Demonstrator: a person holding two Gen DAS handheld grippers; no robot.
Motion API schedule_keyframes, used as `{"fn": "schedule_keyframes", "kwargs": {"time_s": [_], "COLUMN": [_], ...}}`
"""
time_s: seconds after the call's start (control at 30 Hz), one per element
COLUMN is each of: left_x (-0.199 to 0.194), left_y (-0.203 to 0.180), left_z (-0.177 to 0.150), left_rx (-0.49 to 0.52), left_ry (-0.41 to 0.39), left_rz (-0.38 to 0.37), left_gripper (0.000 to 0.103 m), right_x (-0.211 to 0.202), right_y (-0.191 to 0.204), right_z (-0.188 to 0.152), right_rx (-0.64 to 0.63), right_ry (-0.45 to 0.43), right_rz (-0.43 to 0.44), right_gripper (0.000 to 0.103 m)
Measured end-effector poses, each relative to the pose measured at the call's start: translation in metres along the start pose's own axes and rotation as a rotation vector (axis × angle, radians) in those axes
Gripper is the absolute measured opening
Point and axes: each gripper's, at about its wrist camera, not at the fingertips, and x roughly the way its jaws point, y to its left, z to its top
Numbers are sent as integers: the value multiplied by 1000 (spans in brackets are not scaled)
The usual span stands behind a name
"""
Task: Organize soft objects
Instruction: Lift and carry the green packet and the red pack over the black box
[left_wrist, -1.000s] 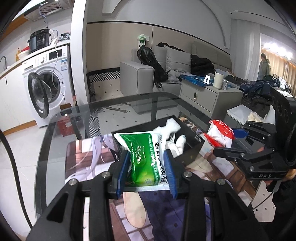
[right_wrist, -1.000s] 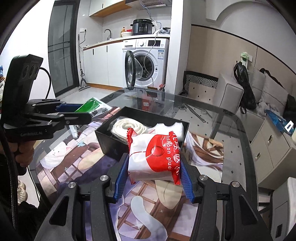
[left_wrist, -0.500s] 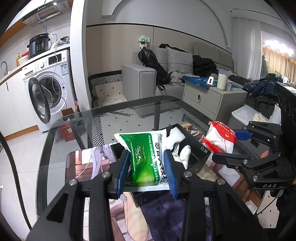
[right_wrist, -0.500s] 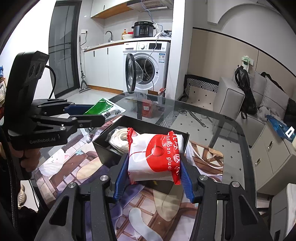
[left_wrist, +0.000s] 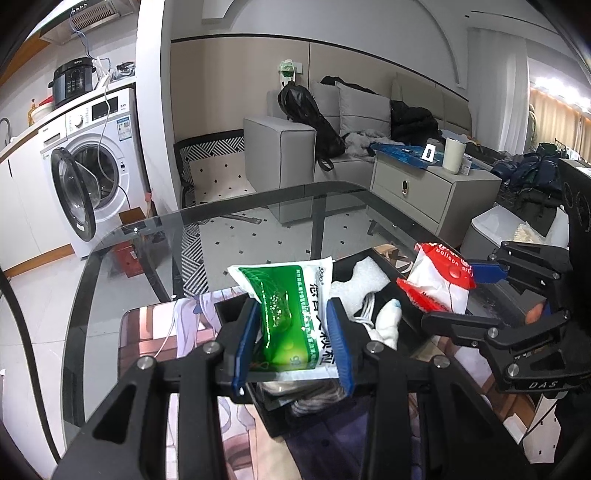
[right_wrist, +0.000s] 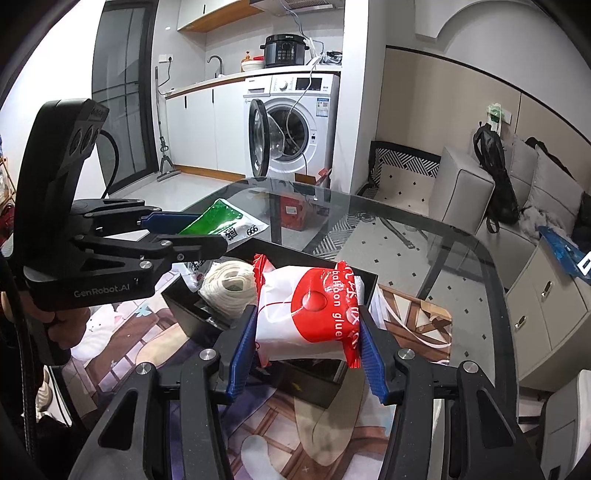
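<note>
The task looks partly done: the black box (right_wrist: 354, 284) on the glass table (right_wrist: 424, 236) already holds a white cord coil (right_wrist: 229, 286) and some white soft pieces, while two packets are in the air above it, not yet dropped in.

On the left, the left gripper (left_wrist: 293, 339) is clamped on one green packet (left_wrist: 288, 317), held over the box's near edge. On the right, the right gripper (right_wrist: 308, 341) squeezes one red-and-white packet (right_wrist: 314, 314) over the box.

Count: one box, two packets, one coil, and perhaps two or three white pieces; the view there is cluttered.
</note>
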Motion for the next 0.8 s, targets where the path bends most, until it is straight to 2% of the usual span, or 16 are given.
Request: {"fn": "schedule_keyframes", "kwargs": {"time_s": [0.5, 0.8], "left_x": [48, 60], "left_y": [0, 4], "left_z": [-1, -6], "left_rx": [22, 18], "left_ry": [77, 110], "left_rz": [-45, -59], "left_gripper": [36, 36], "right_x": [52, 71], "right_y": [-2, -6], "right_z": [2, 6], "right_rx": [-57, -65], "right_ry": [92, 115], "right_rz": [30, 48], "right_gripper": [52, 52]}}
